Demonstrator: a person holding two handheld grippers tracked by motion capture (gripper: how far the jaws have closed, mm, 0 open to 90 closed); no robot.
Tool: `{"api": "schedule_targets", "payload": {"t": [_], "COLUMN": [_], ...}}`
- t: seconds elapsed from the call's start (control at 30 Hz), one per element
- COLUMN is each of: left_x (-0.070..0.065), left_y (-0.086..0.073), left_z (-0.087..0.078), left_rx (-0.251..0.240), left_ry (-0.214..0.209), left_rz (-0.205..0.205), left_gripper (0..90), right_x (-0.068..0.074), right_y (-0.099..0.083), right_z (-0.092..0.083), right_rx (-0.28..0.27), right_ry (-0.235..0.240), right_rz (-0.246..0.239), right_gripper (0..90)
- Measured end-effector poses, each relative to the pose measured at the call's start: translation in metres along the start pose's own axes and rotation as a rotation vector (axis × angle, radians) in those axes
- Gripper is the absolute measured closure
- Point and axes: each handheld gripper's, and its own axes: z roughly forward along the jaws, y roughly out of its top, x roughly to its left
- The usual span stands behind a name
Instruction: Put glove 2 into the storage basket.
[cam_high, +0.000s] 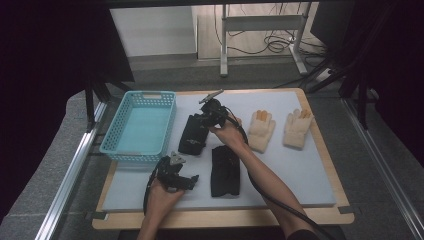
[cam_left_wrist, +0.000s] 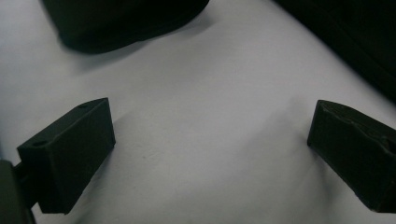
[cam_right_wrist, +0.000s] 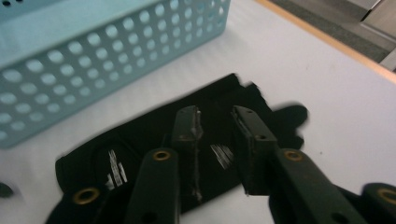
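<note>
The right gripper (cam_right_wrist: 215, 140) hovers over a black glove (cam_right_wrist: 140, 154) beside the blue basket (cam_right_wrist: 93, 56) (jaws slightly parted, gripping nothing). The left gripper (cam_left_wrist: 205, 149), jaws spread wide, rests near the mat's (cam_left_wrist: 205, 93) front edge.

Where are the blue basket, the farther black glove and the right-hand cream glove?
blue basket (cam_high: 111, 131): high view, left wall.
farther black glove (cam_high: 191, 138): high view, palm.
right-hand cream glove (cam_high: 296, 131): high view, palm.

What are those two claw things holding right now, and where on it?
Nothing yet. The left gripper is open over bare mat. The right gripper hovers, jaws slightly parted, over the black glove beside the basket.
</note>
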Motion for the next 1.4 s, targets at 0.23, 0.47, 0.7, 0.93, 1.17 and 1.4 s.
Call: {"api": "schedule_targets", "payload": {"t": [0.23, 0.47, 0.7, 0.93, 1.17, 1.4], "left_x": [0.0, 0.0, 0.0, 0.0, 0.0, 0.0], "left_y": [0.0, 0.0, 0.0, 0.0, 0.0, 0.0], "left_z": [0.0, 0.0, 0.0, 0.0, 0.0, 0.0], "left_rx": [-0.003, -0.004, -0.003, -0.002, 0.0, -0.001], "left_ry": [0.0, 0.0, 0.001, 0.0, 0.001, 0.001], "left_rz": [-0.003, -0.002, -0.002, -0.002, 0.002, 0.002], "left_gripper": [1.2, 1.2, 1.2, 1.2, 1.2, 1.2], "right_x": [-0.006, 0.0, 0.001, 0.005, 0.002, 0.003], "right_y": [-0.014, -0.022, -0.026, -0.021, -0.016, -0.014], "right_z": [0.03, 0.063, 0.061, 0.048, 0.012, -0.033], "right_rx": [0.009, 0.065, 0.041, 0.042, -0.008, -0.051], "right_ry": [0.079, 0.065, 0.064, 0.066, 0.081, 0.094], "right_rz": [0.03, -0.005, 0.037, 0.007, -0.001, -0.002], "right_gripper": [49.4, 47.9, 83.2, 88.2, 88.3, 88.3]}}
